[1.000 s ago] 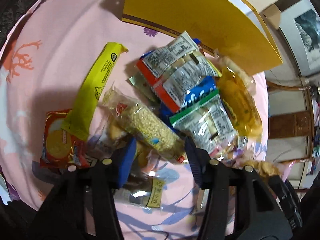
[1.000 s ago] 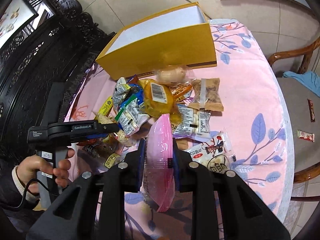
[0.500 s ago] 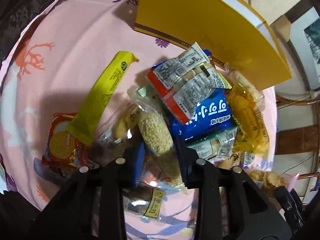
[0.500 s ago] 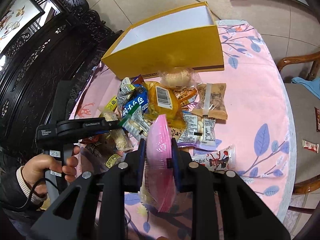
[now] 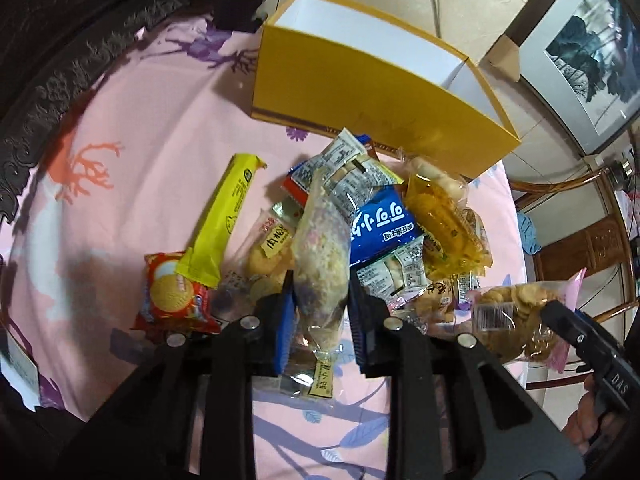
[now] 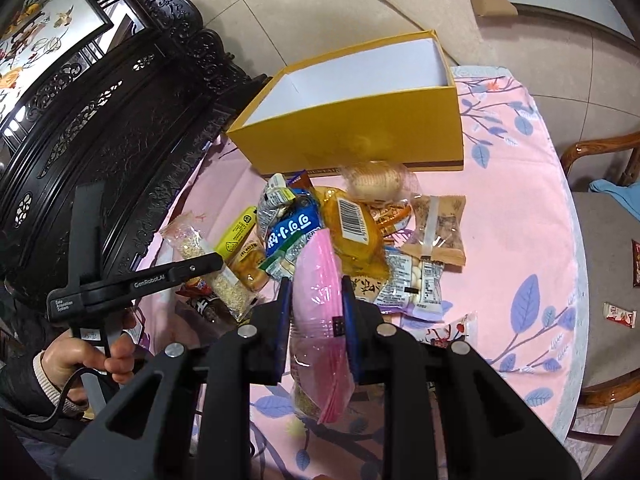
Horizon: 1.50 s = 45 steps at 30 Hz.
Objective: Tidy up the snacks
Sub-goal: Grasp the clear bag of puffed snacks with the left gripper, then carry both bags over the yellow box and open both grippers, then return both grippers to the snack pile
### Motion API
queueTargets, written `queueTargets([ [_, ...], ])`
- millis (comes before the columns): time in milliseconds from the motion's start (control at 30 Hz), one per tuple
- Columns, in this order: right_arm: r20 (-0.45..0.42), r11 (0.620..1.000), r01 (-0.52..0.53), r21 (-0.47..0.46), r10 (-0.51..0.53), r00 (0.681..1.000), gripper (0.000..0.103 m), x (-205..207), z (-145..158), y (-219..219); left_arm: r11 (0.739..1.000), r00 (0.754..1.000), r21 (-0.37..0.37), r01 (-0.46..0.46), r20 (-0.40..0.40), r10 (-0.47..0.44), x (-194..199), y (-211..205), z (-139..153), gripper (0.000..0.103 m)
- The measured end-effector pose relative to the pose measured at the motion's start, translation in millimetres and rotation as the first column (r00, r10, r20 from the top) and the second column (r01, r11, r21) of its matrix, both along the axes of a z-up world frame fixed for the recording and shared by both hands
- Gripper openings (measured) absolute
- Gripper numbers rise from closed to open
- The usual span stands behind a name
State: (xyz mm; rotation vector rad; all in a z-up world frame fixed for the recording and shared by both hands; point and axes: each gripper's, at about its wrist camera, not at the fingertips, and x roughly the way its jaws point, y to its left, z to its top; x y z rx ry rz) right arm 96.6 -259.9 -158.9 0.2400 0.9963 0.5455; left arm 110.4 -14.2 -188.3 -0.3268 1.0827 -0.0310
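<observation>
Snack packets lie heaped on the pink cloth just in front of the open yellow box, whose white interior shows. The left gripper is clamped on a clear grain-bar pack; the right gripper is clamped on a pink-edged bag. The left gripper's arm reads "GenRobot.AI", and a blue packet carries white script

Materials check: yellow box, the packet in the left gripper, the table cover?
Yellow box: looks like rigid paperboard, matte yellow outside, white inside; crisp folded corners.
Clear packet in the left gripper: thin glossy plastic film; contents show through, glare and crinkles.
Table cover: seems soft printed fabric, matte pink with leaf pattern; exact cloth unclear.
</observation>
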Motion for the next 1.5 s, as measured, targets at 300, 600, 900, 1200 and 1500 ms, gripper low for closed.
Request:
queueTargets([
  [300, 0.045, 1.0, 0.022, 0.007, -0.023, 0.999, 0.024, 6.6, 26.3, 3.6, 0.999, 0.992, 0.003, 0.037, 0.118, -0.037, -3.1, 7.9, 45.9, 0.025],
  [600, 0.214, 0.997, 0.072, 0.027, -0.076, 0.974, 0.024, 47.9, 81.3, 3.5, 0.992, 0.943, 0.009, 0.123, 0.312, -0.12, 41.5, 9.9, 126.7, 0.025],
  [900, 0.385, 0.992, 0.119, 0.045, -0.127, 0.914, 0.024, 139.8, 118.6, 17.1, 0.992, 0.903, 0.034, 0.123, 0.411, -0.126, 142.5, 5.8, 154.5, 0.025],
  [1200, 0.419, 0.978, 0.199, 0.057, -0.205, 0.885, 0.093, 186.4, 139.2, 24.5, 0.998, 0.873, 0.066, 0.012, 0.486, -0.042, 179.5, 8.7, 181.6, 0.09],
  [1500, 0.388, 0.993, 0.119, 0.025, -0.12, 0.914, 0.092, 153.7, 135.6, 11.3, 0.998, 0.882, 0.066, -0.005, 0.471, -0.027, 124.4, 21.3, 178.4, 0.094],
])
